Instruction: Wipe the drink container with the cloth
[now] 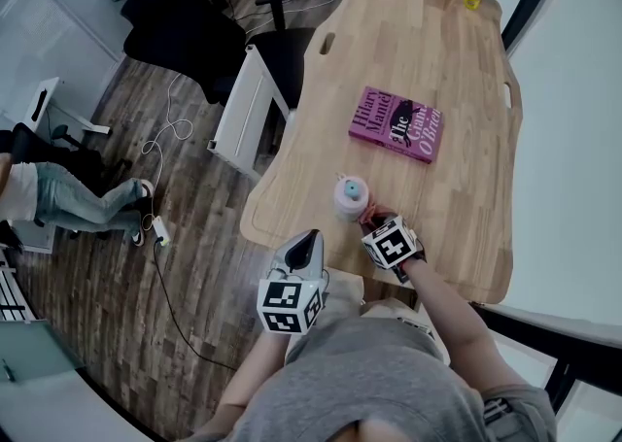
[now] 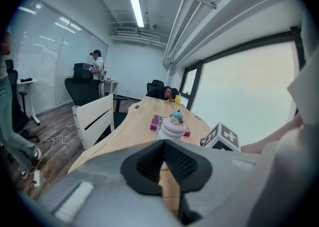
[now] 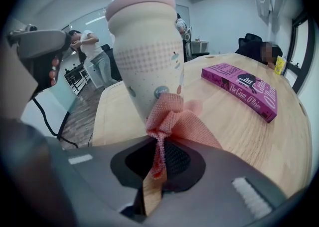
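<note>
Pink cloth [image 3: 172,121] tight in the right gripper [image 3: 157,157], against the drink container [image 3: 147,51] — left gripper [image 2: 164,153] clenched, empty.

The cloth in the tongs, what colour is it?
Pink. The cloth shows best in the right gripper view.

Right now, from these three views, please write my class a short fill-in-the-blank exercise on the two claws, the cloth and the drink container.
1. The cloth pinched in the right claw is coloured ____.
2. The cloth rests against the drink container, which stands ____ on the table.
3. The left claw is shut and holds ____.

Missing words: pink; upright; nothing.
</note>
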`<state>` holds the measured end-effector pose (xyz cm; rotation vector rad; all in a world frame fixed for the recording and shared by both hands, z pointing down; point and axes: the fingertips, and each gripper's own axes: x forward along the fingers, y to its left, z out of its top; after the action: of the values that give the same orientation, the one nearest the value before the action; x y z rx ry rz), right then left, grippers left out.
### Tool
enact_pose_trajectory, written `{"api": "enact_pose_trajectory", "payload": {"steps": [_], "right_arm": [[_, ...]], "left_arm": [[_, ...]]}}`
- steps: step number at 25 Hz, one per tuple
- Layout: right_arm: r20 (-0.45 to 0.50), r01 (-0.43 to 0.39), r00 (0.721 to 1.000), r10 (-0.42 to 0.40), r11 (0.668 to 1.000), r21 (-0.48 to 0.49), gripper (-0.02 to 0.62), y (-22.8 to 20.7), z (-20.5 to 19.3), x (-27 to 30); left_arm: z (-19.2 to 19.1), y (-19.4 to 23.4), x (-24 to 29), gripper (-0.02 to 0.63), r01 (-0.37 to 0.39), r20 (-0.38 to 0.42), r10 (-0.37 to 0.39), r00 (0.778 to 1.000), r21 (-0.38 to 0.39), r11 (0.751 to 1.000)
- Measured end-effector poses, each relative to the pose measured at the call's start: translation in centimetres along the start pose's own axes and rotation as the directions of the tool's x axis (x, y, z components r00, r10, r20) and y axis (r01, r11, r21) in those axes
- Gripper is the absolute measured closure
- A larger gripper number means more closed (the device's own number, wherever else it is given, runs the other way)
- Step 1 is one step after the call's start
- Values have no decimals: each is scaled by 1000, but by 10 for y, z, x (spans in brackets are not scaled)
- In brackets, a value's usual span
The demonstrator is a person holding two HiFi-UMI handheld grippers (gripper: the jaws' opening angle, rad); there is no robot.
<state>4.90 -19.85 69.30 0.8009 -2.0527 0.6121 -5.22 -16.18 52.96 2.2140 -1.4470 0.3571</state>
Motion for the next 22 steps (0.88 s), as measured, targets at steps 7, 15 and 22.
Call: {"api": "enact_pose_trajectory", "payload": {"steps": [7,15,22], "right_arm": [[-3,2,1000,-2,1000,2,571,1,0,-1],[35,36,999,-36,999,6,571,0,-3,-9],[76,69,994,-72,997,42,571,-1,-7,-29]], "left_arm": [[3,-1,-3,603,2,11,-2,1000,2,1000],[3,-4,-11,603,-2,24,2,1000,10,1000],[2,-10,-20,603,-3,37,2,999,13,1000]]}}
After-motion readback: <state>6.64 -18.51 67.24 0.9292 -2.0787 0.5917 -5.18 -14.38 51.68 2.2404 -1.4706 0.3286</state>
